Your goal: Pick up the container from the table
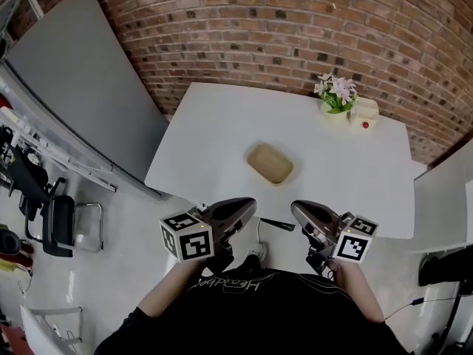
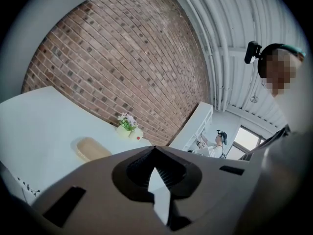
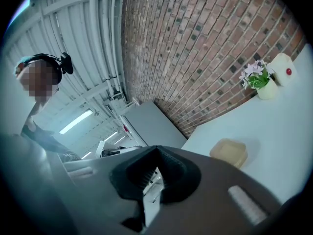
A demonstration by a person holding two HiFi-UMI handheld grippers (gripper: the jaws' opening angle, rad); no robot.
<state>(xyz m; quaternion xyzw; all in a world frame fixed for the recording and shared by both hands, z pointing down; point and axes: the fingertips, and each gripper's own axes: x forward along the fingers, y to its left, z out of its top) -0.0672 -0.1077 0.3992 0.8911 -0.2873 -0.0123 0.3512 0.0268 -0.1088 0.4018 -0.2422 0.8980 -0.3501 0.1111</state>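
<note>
A shallow tan container lies near the middle of the white table, nothing touching it. My left gripper and right gripper hover side by side at the table's near edge, short of the container, both pointing toward it. In the left gripper view the jaws of the left gripper meet at the tips with nothing held, and the container lies ahead to the left. In the right gripper view the right gripper is shut and empty, with the container ahead to the right.
A small flower pot and a white box with a red dot stand at the table's far right corner by the brick wall. A grey panel leans at the left, with a black chair below it. A dark strip lies under the table's front edge.
</note>
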